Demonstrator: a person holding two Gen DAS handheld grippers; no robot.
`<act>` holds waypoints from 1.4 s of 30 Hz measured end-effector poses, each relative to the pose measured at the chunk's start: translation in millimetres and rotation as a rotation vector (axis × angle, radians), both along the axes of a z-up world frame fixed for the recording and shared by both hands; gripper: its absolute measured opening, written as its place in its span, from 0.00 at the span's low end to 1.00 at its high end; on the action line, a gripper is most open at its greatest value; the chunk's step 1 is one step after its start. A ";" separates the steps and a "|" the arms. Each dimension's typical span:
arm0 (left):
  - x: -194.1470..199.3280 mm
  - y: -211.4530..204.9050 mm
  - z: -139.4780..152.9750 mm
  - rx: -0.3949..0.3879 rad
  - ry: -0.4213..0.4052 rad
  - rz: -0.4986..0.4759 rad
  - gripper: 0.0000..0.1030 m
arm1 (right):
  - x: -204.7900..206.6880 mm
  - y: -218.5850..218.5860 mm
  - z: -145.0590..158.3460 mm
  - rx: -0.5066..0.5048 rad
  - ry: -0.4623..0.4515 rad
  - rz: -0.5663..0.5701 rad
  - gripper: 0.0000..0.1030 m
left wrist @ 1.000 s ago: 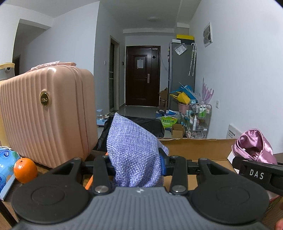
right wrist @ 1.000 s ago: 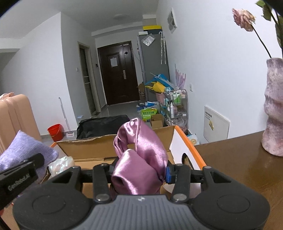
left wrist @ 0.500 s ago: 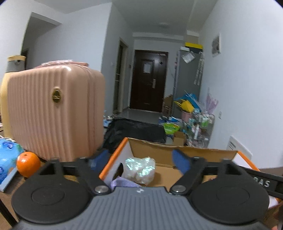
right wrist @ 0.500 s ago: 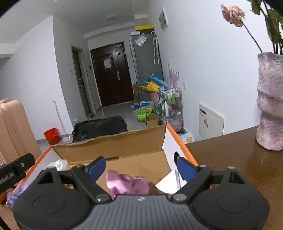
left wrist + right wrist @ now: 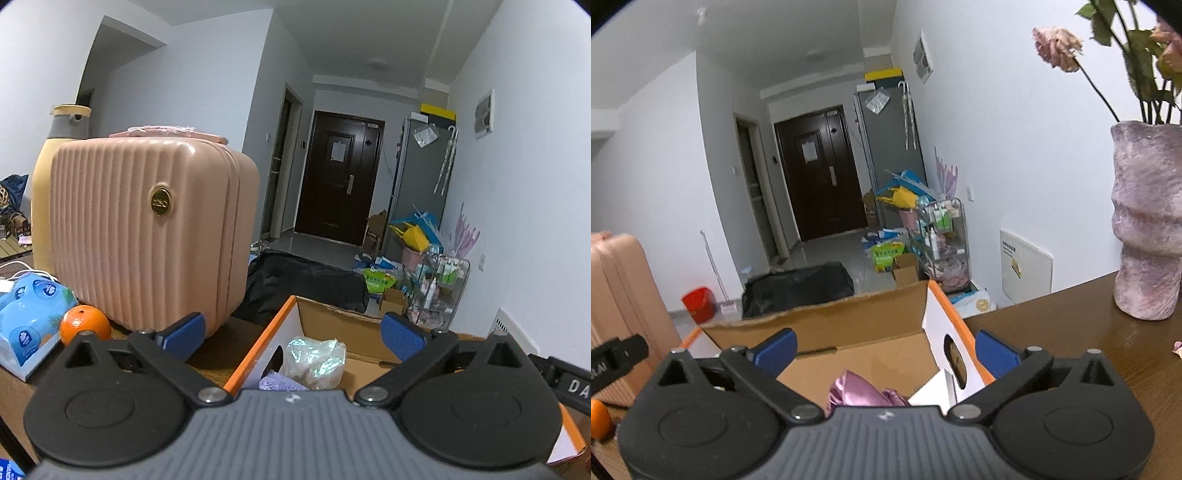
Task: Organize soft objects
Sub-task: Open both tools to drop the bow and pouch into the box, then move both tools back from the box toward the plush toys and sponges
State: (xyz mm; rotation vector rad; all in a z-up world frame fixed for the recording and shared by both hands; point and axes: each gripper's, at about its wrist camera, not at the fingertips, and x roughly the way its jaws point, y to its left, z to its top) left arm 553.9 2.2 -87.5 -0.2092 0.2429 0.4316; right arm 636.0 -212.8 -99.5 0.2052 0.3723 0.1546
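An open cardboard box [image 5: 258, 349] with an orange rim stands on the brown table in front of both grippers. A lilac woven cloth [image 5: 281, 382] lies inside it beside a shiny plastic bag [image 5: 314, 360]. My left gripper [image 5: 291, 332] hovers above them, its jaws opening wide with nothing between the blue pads. In the right wrist view a pink satin cloth [image 5: 862, 391] lies on the floor of the box [image 5: 849, 325]. My right gripper [image 5: 886, 347] is just above it, jaws also opening, pads clear of the satin.
A pink ribbed suitcase [image 5: 147, 236] stands left of the box, with an orange [image 5: 85, 325] and a blue tissue pack [image 5: 26, 321] in front of it. A mauve vase [image 5: 1145, 236] with dried flowers stands on the table at the right.
Both grippers let go: the lilac cloth and the pink satin cloth dropped from the jaws into the box. Both pairs of jaws spread wide, and the left gripper drifted and rolled a little.
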 end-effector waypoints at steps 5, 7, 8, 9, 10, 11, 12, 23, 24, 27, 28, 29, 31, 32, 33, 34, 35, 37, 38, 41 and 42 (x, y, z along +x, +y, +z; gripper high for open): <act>-12.7 -1.8 4.8 -0.016 -0.017 0.006 1.00 | -11.7 -3.8 9.3 0.015 -0.014 0.006 1.00; -19.2 -3.5 6.4 -0.020 -0.020 0.009 1.00 | -17.5 -4.7 12.3 0.008 -0.017 0.005 1.00; -22.0 -4.6 7.7 -0.022 -0.021 0.009 1.00 | -20.9 -5.6 13.8 0.008 -0.019 0.007 1.00; -25.8 -4.6 8.4 -0.025 -0.024 0.010 1.00 | -24.4 -6.9 15.6 0.009 -0.020 0.007 1.00; -29.9 -4.5 9.0 -0.027 -0.026 0.010 1.00 | -28.2 -7.7 17.0 0.012 -0.022 0.008 1.00; -33.8 -4.5 9.2 -0.029 -0.028 0.010 1.00 | -32.2 -9.7 18.6 0.016 -0.024 0.008 1.00; -37.8 -3.9 9.6 -0.031 -0.031 0.010 1.00 | -36.2 -12.1 20.3 0.018 -0.026 0.008 1.00; -79.6 -11.4 12.6 0.007 -0.049 -0.008 1.00 | -82.0 -33.6 23.5 0.009 -0.050 -0.018 1.00; -82.9 -12.4 12.4 0.010 -0.050 -0.011 1.00 | -86.1 -35.3 23.8 0.008 -0.054 -0.016 1.00; -93.5 -14.6 11.8 0.019 -0.050 -0.021 1.00 | -100.2 -38.8 22.5 0.000 -0.065 -0.011 1.00; -97.1 -15.0 11.6 0.020 -0.048 -0.024 1.00 | -104.9 -39.6 22.2 -0.007 -0.068 -0.010 1.00; -100.8 -15.2 11.3 0.021 -0.046 -0.026 1.00 | -108.9 -40.3 21.9 -0.014 -0.070 -0.009 1.00; -107.3 -14.0 10.7 0.021 -0.043 -0.029 1.00 | -118.0 -41.6 21.3 -0.025 -0.075 -0.007 1.00; -110.8 -13.0 10.4 0.020 -0.042 -0.030 1.00 | -122.9 -42.4 20.5 -0.028 -0.076 -0.004 1.00; -114.1 -12.5 10.1 0.019 -0.041 -0.033 1.00 | -127.4 -42.7 20.0 -0.034 -0.076 0.002 1.00; -118.0 -12.1 9.7 0.019 -0.037 -0.035 1.00 | -131.9 -42.7 19.6 -0.042 -0.078 0.007 1.00; -120.5 -11.4 8.9 0.019 -0.035 -0.036 1.00 | -137.2 -42.6 19.1 -0.051 -0.084 0.008 1.00; -127.7 -11.1 7.5 0.021 -0.028 -0.041 1.00 | -147.0 -43.2 19.0 -0.063 -0.093 0.008 1.00; -131.6 -11.2 6.7 0.023 -0.023 -0.044 1.00 | -152.6 -43.8 19.1 -0.066 -0.097 0.012 1.00; -141.8 -9.3 4.3 0.029 -0.014 -0.056 1.00 | -165.5 -45.7 19.1 -0.072 -0.103 0.021 1.00; -146.0 -9.5 3.8 0.032 -0.012 -0.059 1.00 | -169.2 -45.9 19.0 -0.074 -0.106 0.025 1.00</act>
